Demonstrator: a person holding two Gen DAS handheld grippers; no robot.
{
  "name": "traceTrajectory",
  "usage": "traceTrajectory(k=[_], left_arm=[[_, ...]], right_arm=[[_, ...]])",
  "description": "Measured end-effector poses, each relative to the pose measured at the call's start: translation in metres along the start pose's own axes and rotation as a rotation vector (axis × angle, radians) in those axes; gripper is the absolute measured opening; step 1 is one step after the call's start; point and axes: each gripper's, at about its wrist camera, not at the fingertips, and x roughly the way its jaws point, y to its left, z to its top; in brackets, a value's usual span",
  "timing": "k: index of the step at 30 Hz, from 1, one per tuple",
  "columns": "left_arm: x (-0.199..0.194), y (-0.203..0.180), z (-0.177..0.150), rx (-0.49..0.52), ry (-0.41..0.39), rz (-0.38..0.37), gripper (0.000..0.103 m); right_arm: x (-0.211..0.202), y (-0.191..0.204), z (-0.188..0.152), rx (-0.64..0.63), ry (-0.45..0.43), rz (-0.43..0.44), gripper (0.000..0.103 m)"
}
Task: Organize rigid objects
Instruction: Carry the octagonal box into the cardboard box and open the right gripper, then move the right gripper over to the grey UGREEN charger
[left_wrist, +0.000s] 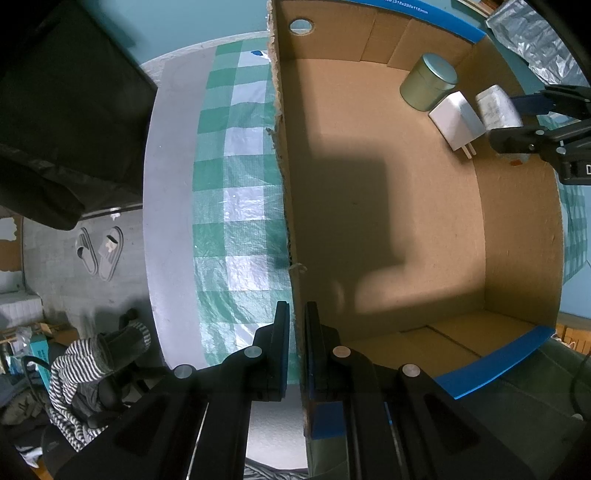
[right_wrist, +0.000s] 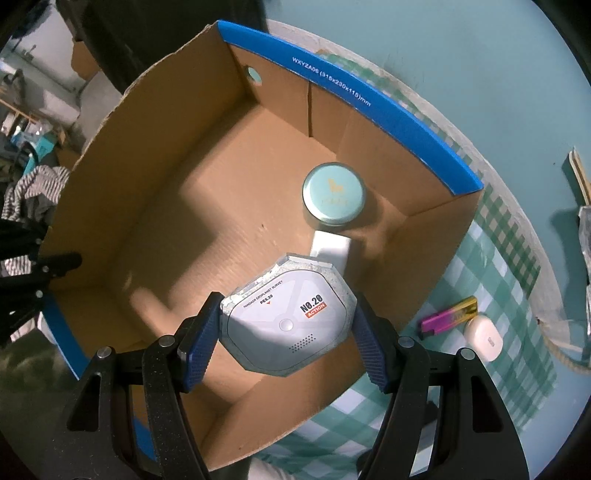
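An open cardboard box (right_wrist: 184, 221) with blue rims stands on the checked tablecloth. Inside it sit a pale green round tin (right_wrist: 333, 194) and a white plug adapter (right_wrist: 330, 247); both also show in the left wrist view, tin (left_wrist: 428, 81), adapter (left_wrist: 458, 120). My right gripper (right_wrist: 286, 326) is shut on a white octagonal case (right_wrist: 288, 317) marked "NO.20", held above the box's inside near the adapter. My left gripper (left_wrist: 296, 332) is shut on the box's torn side wall (left_wrist: 284, 166). The right gripper with the case (left_wrist: 496, 105) shows at the right in the left wrist view.
A purple and yellow lighter (right_wrist: 448, 317) and a small white earbud case (right_wrist: 484, 339) lie on the green checked tablecloth (right_wrist: 491, 288) outside the box. Slippers (left_wrist: 99, 253) and clothes lie on the floor beyond the round table's edge (left_wrist: 166, 221).
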Motion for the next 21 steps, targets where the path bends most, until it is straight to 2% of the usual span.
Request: traceTrajectory(k=[9, 21], left_arm=[[0.001, -0.001, -0.001, -0.001, 0.0, 0.0, 0.008], [0.001, -0.001, -0.003, 0.008, 0.001, 0.003, 0.008]], right_arm=[[-0.001, -0.006, 0.003, 0.038, -0.015, 0.02, 0.068], [-0.027, -0.019, -0.006, 0.137, -0.078, 0.06, 0.068]])
